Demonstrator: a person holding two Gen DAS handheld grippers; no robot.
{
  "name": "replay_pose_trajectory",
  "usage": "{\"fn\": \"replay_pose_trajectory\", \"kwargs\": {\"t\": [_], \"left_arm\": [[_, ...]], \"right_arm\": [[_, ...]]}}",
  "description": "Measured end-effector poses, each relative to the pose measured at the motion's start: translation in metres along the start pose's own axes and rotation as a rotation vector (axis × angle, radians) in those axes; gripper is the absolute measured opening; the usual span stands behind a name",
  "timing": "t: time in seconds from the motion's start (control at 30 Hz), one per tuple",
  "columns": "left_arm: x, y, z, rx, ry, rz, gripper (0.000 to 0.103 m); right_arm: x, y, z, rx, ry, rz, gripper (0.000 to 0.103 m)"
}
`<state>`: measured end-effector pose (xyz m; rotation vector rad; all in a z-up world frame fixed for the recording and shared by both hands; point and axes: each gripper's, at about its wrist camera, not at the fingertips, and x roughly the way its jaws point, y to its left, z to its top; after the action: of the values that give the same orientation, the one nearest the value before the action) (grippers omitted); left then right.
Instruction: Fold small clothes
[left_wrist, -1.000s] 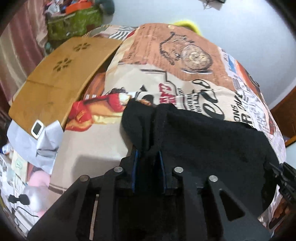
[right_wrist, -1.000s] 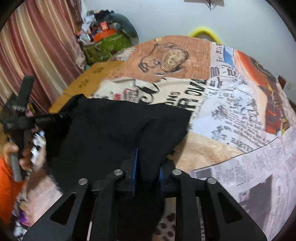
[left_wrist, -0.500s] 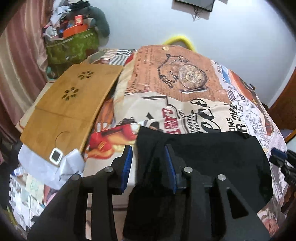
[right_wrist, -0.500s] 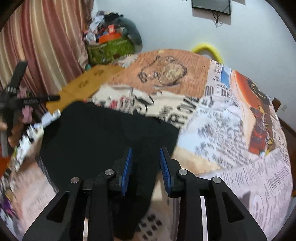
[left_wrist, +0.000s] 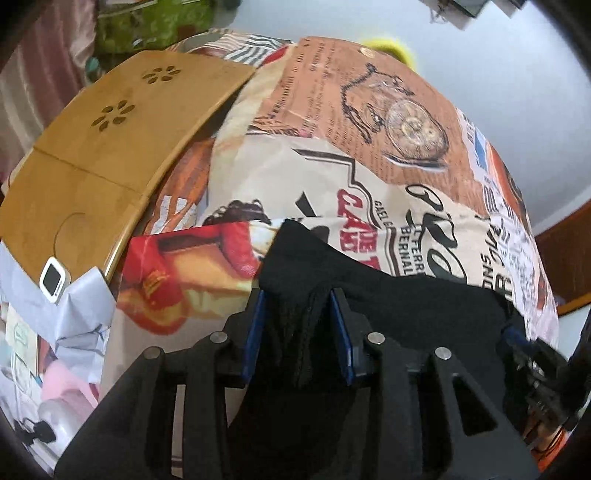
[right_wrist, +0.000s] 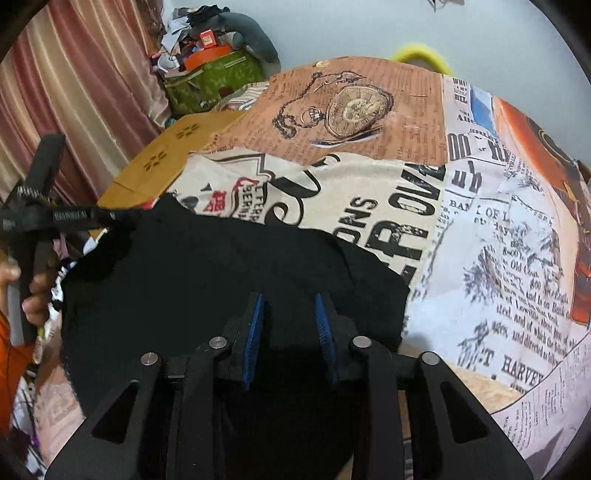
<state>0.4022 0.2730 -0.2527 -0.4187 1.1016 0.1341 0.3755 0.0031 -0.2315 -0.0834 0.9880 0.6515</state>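
A black garment (right_wrist: 229, 273) lies spread on the newspaper-print bedspread (right_wrist: 480, 229), its edge between both tools. The left tool (left_wrist: 299, 325) stands partly open around a bunched corner at 6 o'clock; the right tool (right_wrist: 290, 325), jaws closing, straddles the hem. The step looks like resetting between folds; next calls for a firm pinch on both corners.

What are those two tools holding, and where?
Nothing clearly: the black garment sits between parted pads: left tool at its corner, right tool closing its jaws over an edge.

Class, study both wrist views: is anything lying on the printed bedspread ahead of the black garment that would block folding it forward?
Nothing visible does. The bedspread beyond the black garment is bare up to the wall. The wooden board lies off to the side, past the garment's corner, clear of it.
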Motion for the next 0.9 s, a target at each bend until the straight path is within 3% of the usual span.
{"fn": "replay_pose_trajectory", "kwargs": {"t": [0.1,0.13,0.17,0.2,0.23,0.3,0.4,0.53,0.7,0.8,0.9], "left_arm": [[-0.007,0.005,0.002,-0.044,-0.021,0.001,0.036],[-0.013,0.009,0.003,-0.071,-0.043,0.019,0.031],[-0.018,0.013,0.004,-0.082,-0.063,0.08,0.022],[-0.025,0.018,0.006,-0.08,-0.085,0.154,0.022],[-0.029,0.023,0.007,-0.08,-0.088,0.158,0.022],[-0.041,0.035,0.004,-0.093,-0.065,0.092,0.022],[-0.06,0.029,-0.009,-0.022,-0.085,0.099,0.022],[-0.079,0.005,-0.039,0.114,-0.095,0.066,0.034],[-0.074,-0.026,-0.072,0.275,-0.104,0.12,0.048],[-0.06,-0.031,-0.083,0.313,-0.079,0.168,0.049],[-0.043,-0.018,-0.088,0.28,-0.033,0.192,0.051]], "right_arm": [[-0.005,0.002,-0.003,-0.024,-0.002,-0.022,0.024],[-0.007,0.003,-0.005,-0.031,-0.001,-0.027,0.024],[-0.009,0.003,-0.006,-0.035,-0.001,-0.032,0.024],[-0.011,0.002,-0.008,-0.038,0.004,-0.039,0.024],[-0.011,0.001,-0.009,-0.039,0.007,-0.042,0.023],[-0.016,0.0,-0.012,-0.043,0.007,-0.045,0.023],[-0.03,0.003,-0.015,-0.052,-0.007,-0.057,0.026],[-0.05,0.009,-0.018,-0.044,-0.033,-0.044,0.027],[-0.067,0.024,-0.025,-0.043,-0.052,0.002,0.043],[-0.058,0.032,-0.033,-0.052,-0.005,0.023,0.043],[-0.043,0.033,-0.045,-0.071,0.056,0.008,0.043]]}}
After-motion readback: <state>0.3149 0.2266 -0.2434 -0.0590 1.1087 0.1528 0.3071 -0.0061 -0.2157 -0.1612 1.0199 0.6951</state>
